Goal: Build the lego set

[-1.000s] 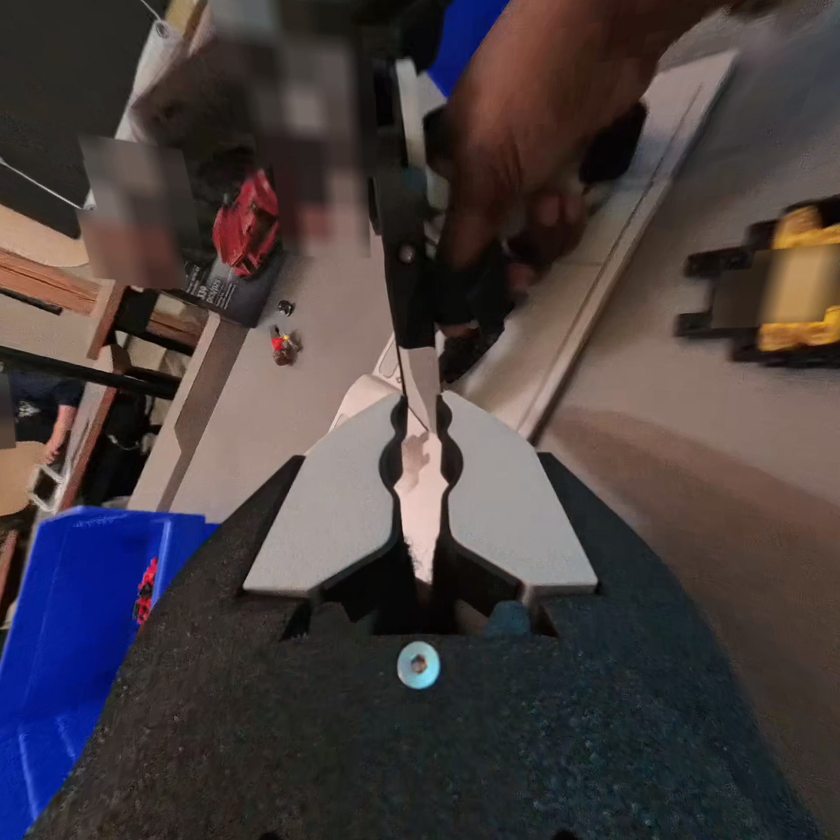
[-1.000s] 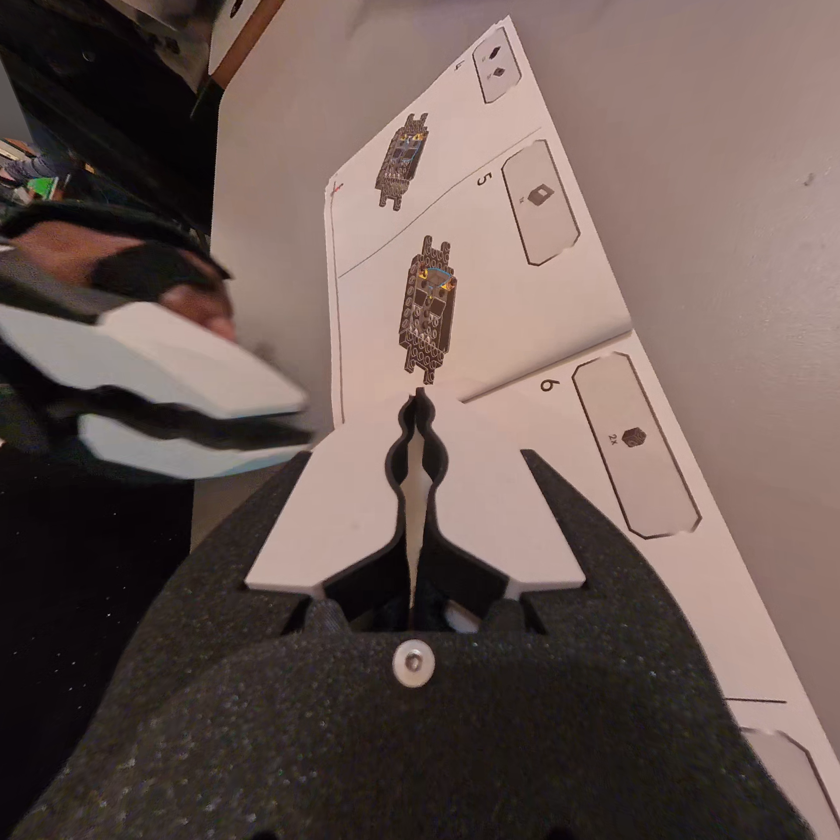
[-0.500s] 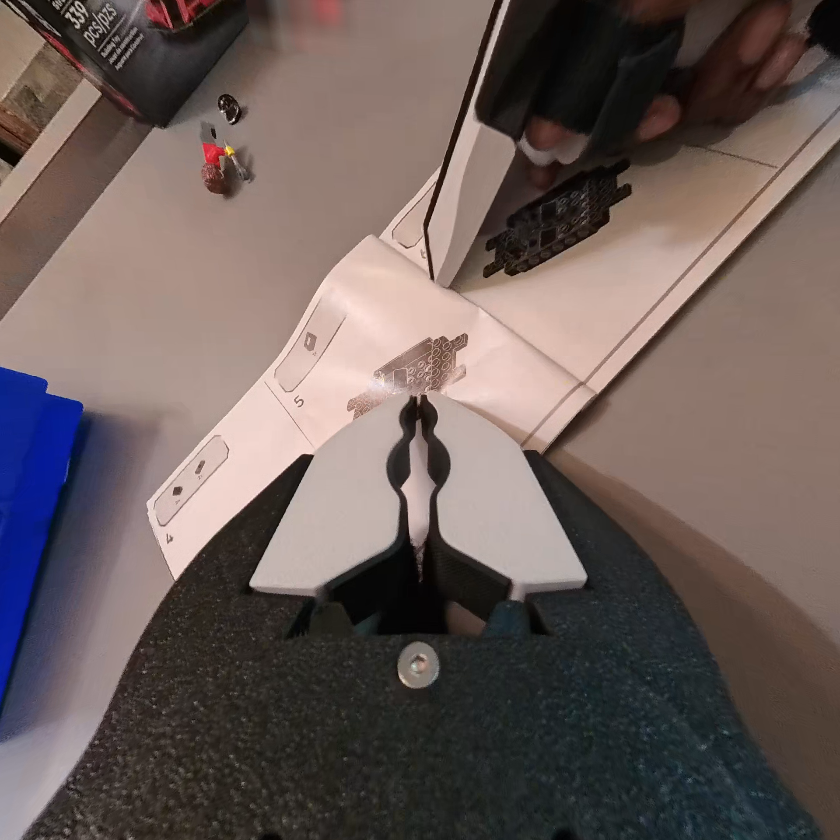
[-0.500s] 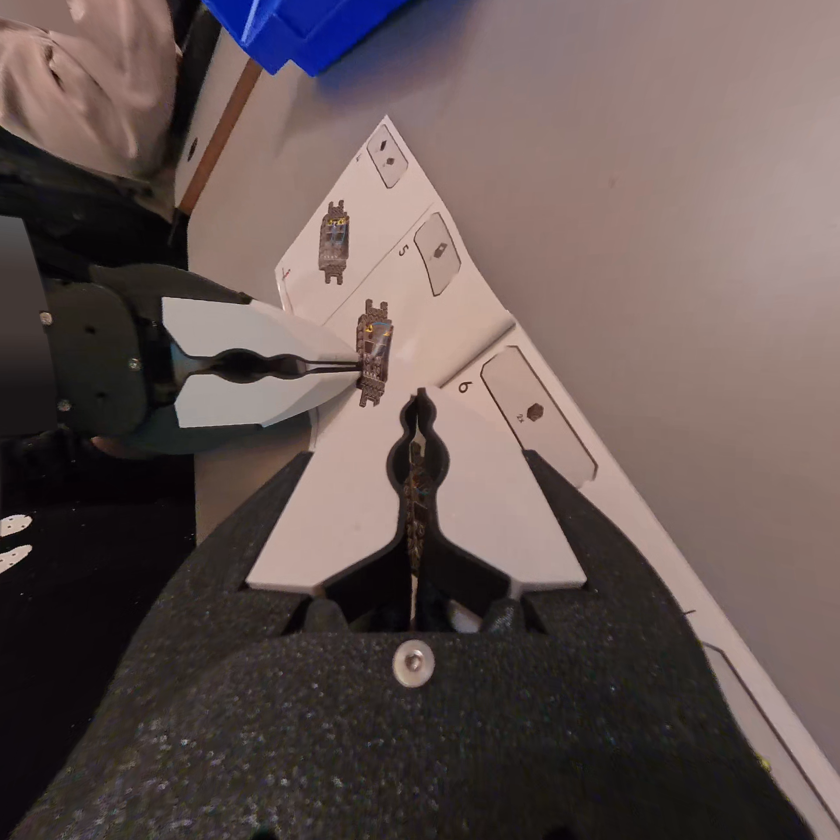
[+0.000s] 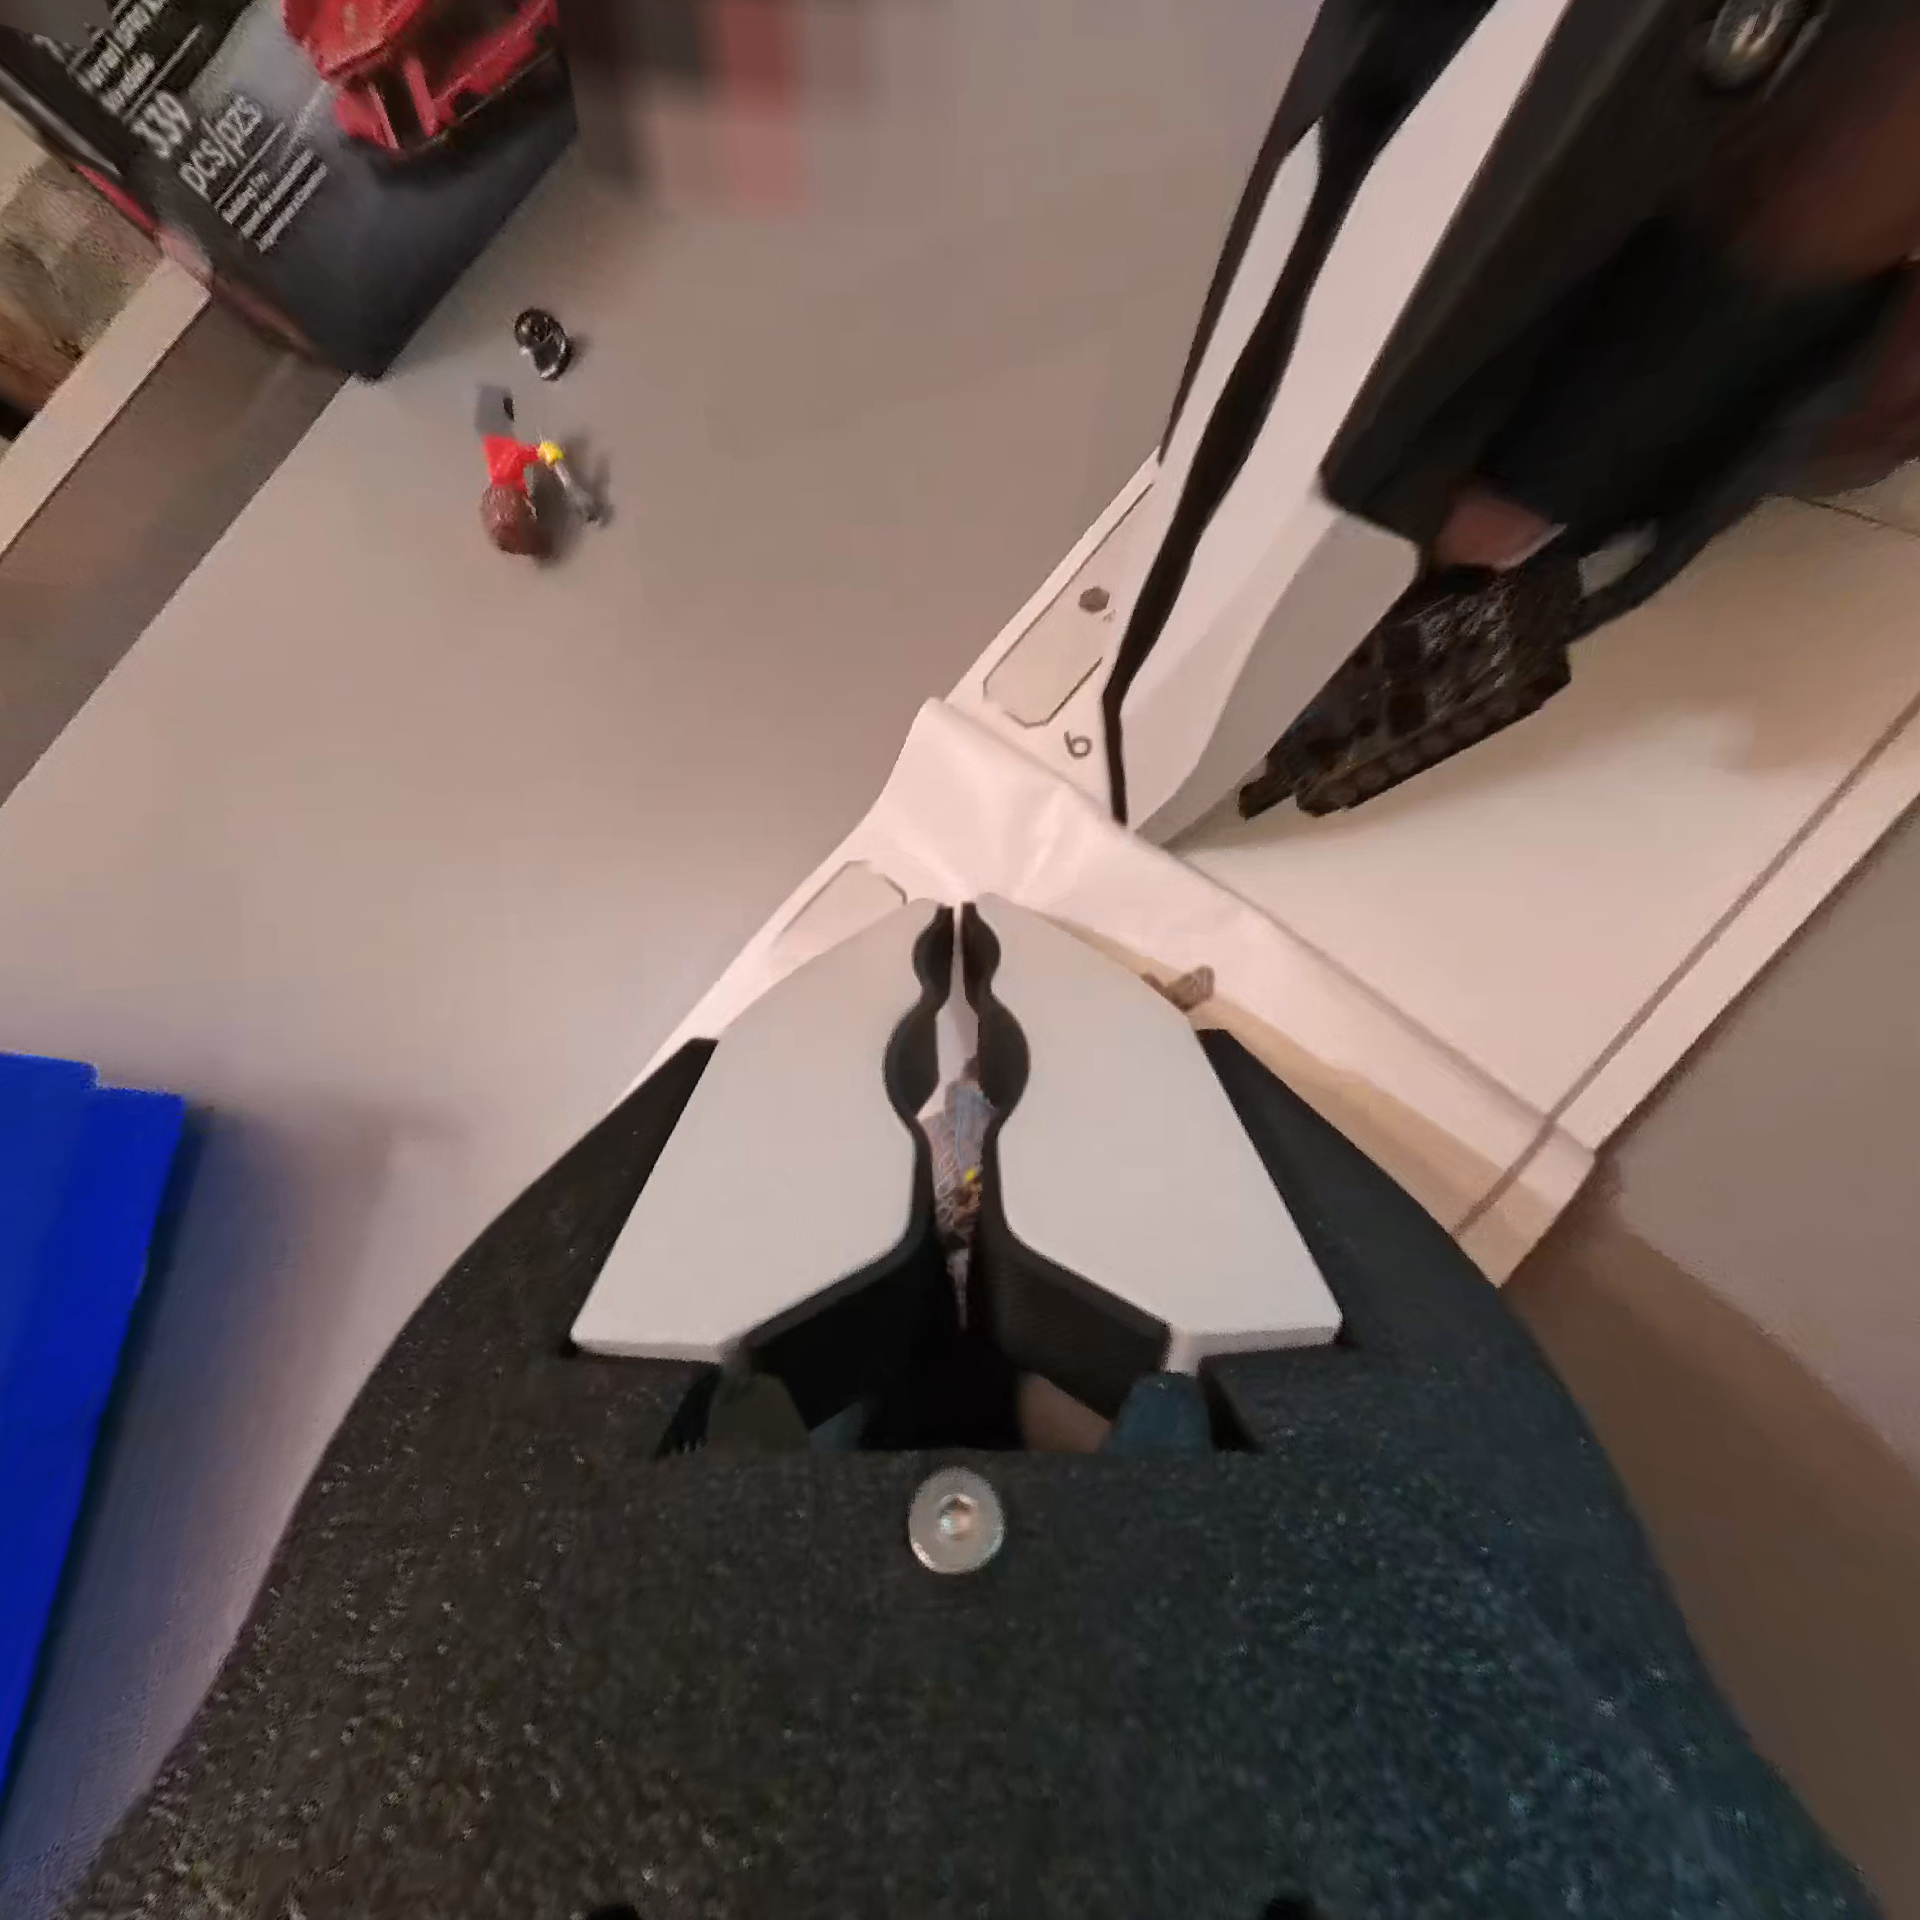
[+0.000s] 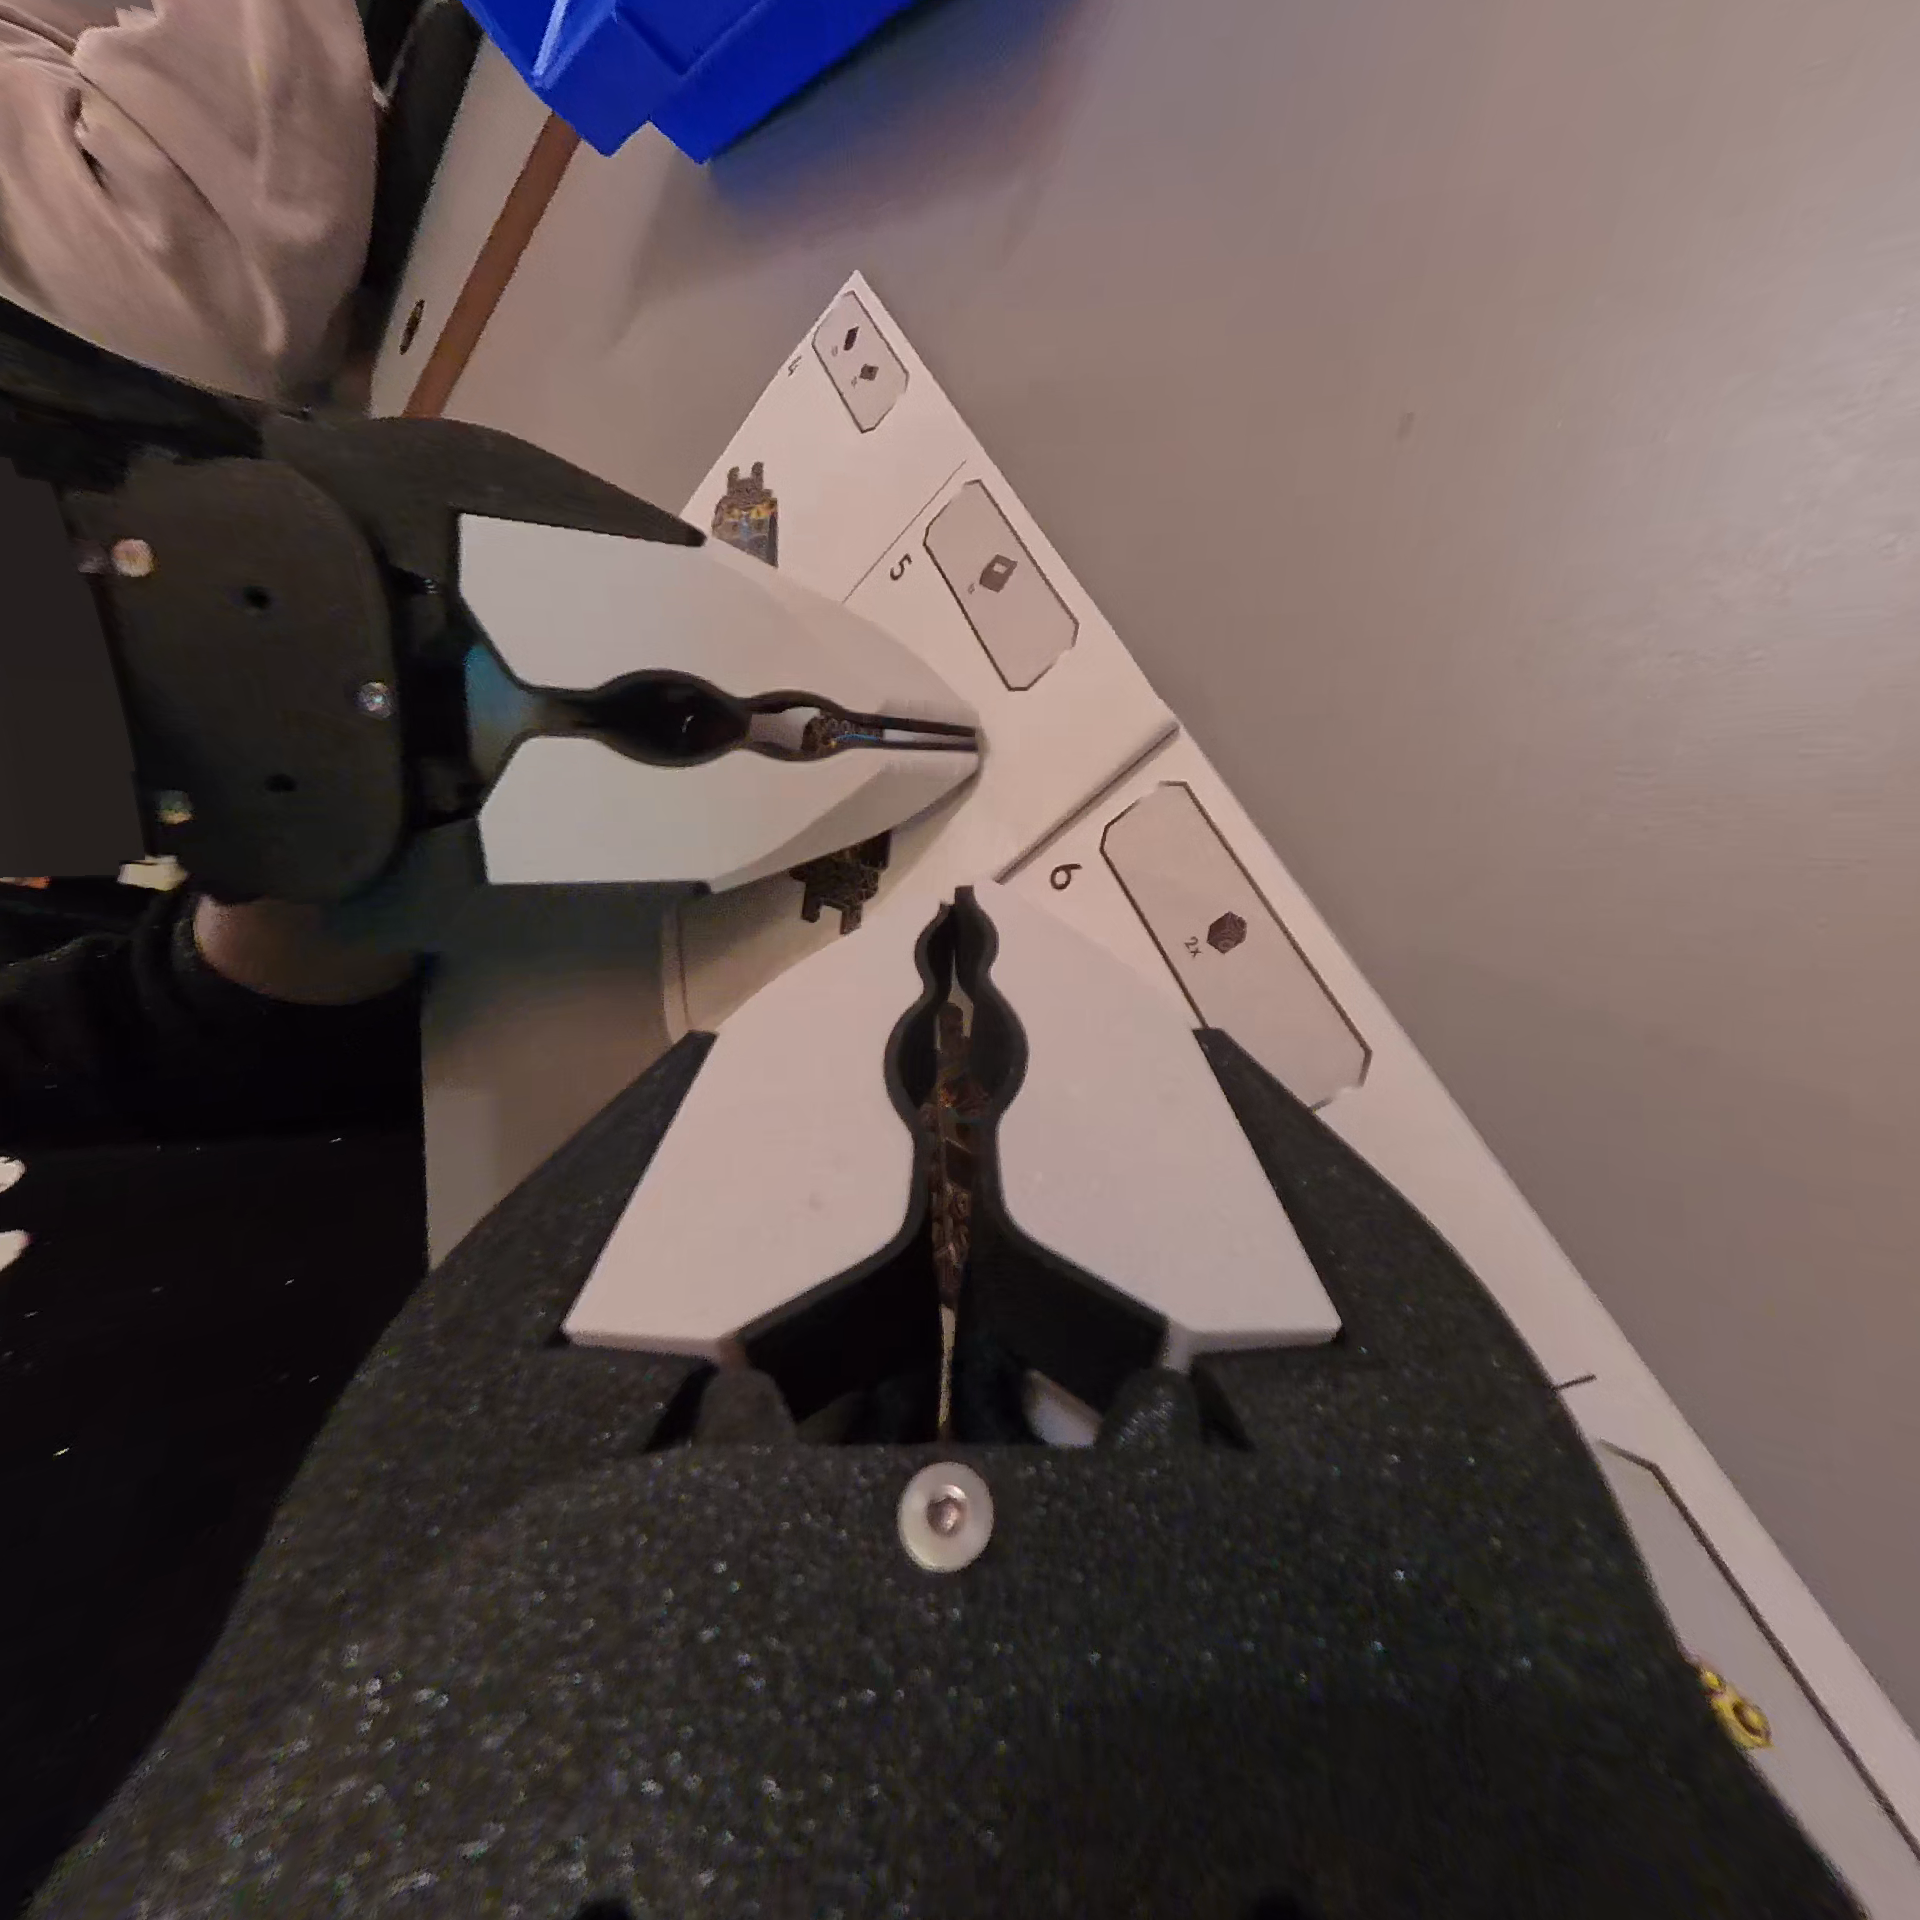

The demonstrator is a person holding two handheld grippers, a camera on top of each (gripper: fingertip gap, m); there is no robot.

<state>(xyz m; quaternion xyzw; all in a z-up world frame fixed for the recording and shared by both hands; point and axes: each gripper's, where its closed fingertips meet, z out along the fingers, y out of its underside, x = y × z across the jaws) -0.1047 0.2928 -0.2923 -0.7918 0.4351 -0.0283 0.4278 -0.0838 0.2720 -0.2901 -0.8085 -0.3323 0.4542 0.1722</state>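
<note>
Pressed together, the fingers (image 5: 790,1122) of the left gripper (image 5: 956,909) pinch a page (image 5: 1018,790) of a white instruction booklet (image 5: 1455,935). A second ago these fingers stood a little apart, with nothing between them; now they have shut on the paper. The page rises in a creased ridge just ahead of the fingertips. The right wrist view shows the same grip from the side: a thin sheet with a printed drawing sits between the two pale fingers.

The right gripper (image 6: 961,894) also has its fingers closed, as it did a second ago. Its tip rests on the booklet close to the centre fold, just beside the raised page and near the left gripper's tip. Printed paper shows through the slot between its fingers. This may be only the page lying beneath; whether a sheet is caught there is unclear.

The booklet lies open on a grey table (image 5: 416,779). On the page are step panels and drawings of a dark brick model. Well apart from both grippers, at the far side of the table, are a dark printed box (image 5: 343,208), a small red toy figure (image 5: 520,478) and a dark round piece (image 5: 542,341). A blue bin (image 5: 73,1299) sits off to the left of the left gripper. A person's pale sleeve (image 6: 156,156) shows behind that gripper.
</note>
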